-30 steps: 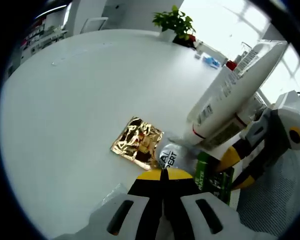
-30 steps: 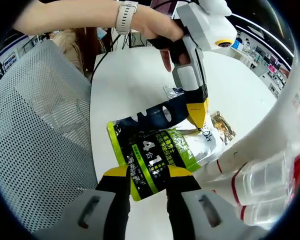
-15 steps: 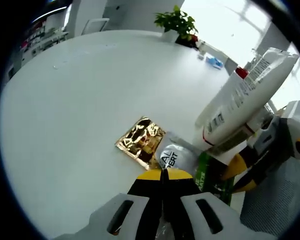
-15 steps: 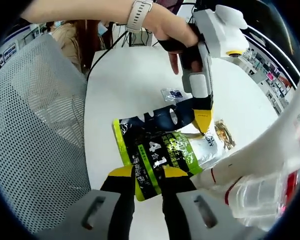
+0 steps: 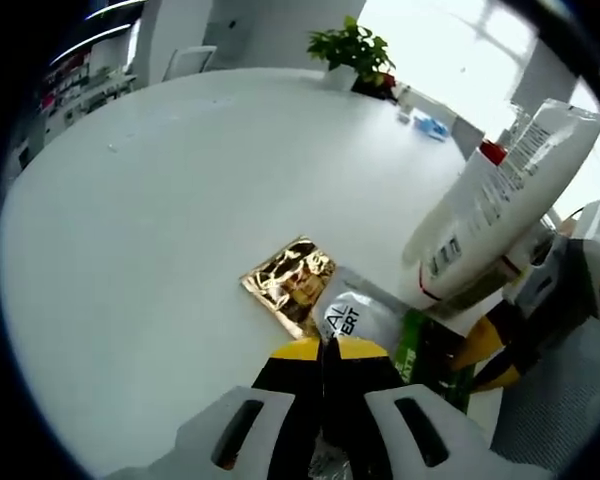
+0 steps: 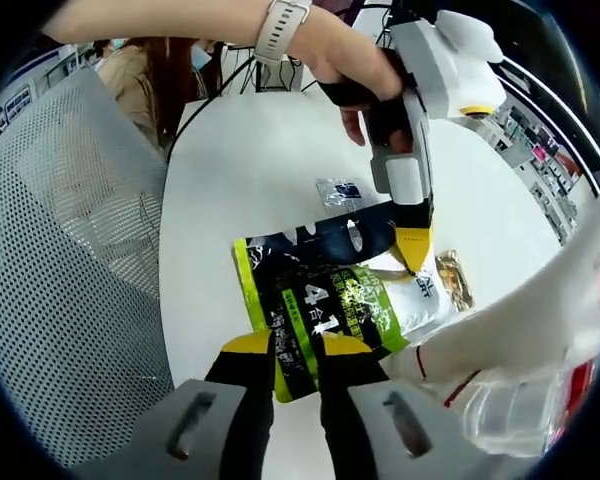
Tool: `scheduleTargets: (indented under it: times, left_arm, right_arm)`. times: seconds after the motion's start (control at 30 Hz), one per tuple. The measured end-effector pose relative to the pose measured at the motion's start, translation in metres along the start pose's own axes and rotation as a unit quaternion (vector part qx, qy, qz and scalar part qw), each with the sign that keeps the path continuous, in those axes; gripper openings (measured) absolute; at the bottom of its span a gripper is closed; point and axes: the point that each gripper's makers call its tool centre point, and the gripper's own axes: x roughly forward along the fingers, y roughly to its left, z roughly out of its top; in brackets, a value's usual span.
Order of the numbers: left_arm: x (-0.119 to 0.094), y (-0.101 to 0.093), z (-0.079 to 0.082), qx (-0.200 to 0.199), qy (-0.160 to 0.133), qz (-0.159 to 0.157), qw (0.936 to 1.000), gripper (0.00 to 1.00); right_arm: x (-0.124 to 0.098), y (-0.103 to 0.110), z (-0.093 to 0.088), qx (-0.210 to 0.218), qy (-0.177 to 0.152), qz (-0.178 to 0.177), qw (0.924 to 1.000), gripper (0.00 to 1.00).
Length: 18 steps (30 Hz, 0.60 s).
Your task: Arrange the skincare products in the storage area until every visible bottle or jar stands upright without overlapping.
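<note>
- Left gripper view: left gripper (image 5: 322, 350) at bottom centre, yellow tips pressed together. A bit of clear wrapping shows under them; whether it is pinched, I cannot tell.
- Just above the tips lies a silver sachet (image 5: 352, 312) with dark lettering, flat on the white table (image 5: 180, 200).
- A gold foil sachet (image 5: 292, 281) lies touching the silver one's upper-left edge.
- A large white bottle (image 5: 495, 215) with a red band near its cap leans across the right of the frame, tilted, not upright.
- The right gripper (image 5: 492, 350) enters from the lower right, its yellow tips on the green-and-black pouch (image 5: 430, 355).
- A potted plant (image 5: 352, 48) stands at the table's far edge, top centre.
- Right gripper view: right gripper (image 6: 294, 345) at bottom centre, jaws clamped on the near edge of the green-and-black pouch (image 6: 315, 315).
- The left gripper (image 6: 413, 245), held by a hand (image 6: 345, 60) with a watch at the wrist, comes down from the top; its tips meet at the pouch's far right corner, over the silver sachet (image 6: 420, 300).
- A small clear packet (image 6: 338, 190) lies above the pouch.
- The white bottle (image 6: 540, 320) crosses the lower right.
- A grey mesh chair (image 6: 65, 250) stands at left.
</note>
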Motion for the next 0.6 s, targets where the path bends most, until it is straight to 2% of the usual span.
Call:
scheduleTargets:
  times: [0.17, 0.27, 0.37, 0.47, 0.6]
  left_arm:
    - [-0.005, 0.007, 0.01, 0.016, -0.024, 0.023, 0.9993, 0.02]
    - [-0.015, 0.017, 0.019, 0.045, -0.041, 0.054, 0.9967, 0.02]
    - [-0.027, 0.017, 0.024, 0.045, -0.056, 0.064, 0.9953, 0.05]
    - [-0.036, 0.012, 0.021, 0.045, -0.058, 0.064, 0.9953, 0.06]
    - [-0.041, 0.004, 0.006, 0.045, -0.041, 0.06, 0.9964, 0.07]
  right_arm:
    - [0.0, 0.0, 0.0, 0.004, 0.0, 0.002, 1.0, 0.17]
    - [0.0, 0.0, 0.0, 0.005, 0.001, 0.002, 1.0, 0.17]
    - [0.0, 0.0, 0.0, 0.005, 0.0, 0.0, 1.0, 0.17]
    - [0.0, 0.0, 0.0, 0.006, 0.0, 0.0, 1.0, 0.17]
    - [0.0, 0.0, 0.0, 0.005, -0.001, 0.0, 1.0, 0.17]
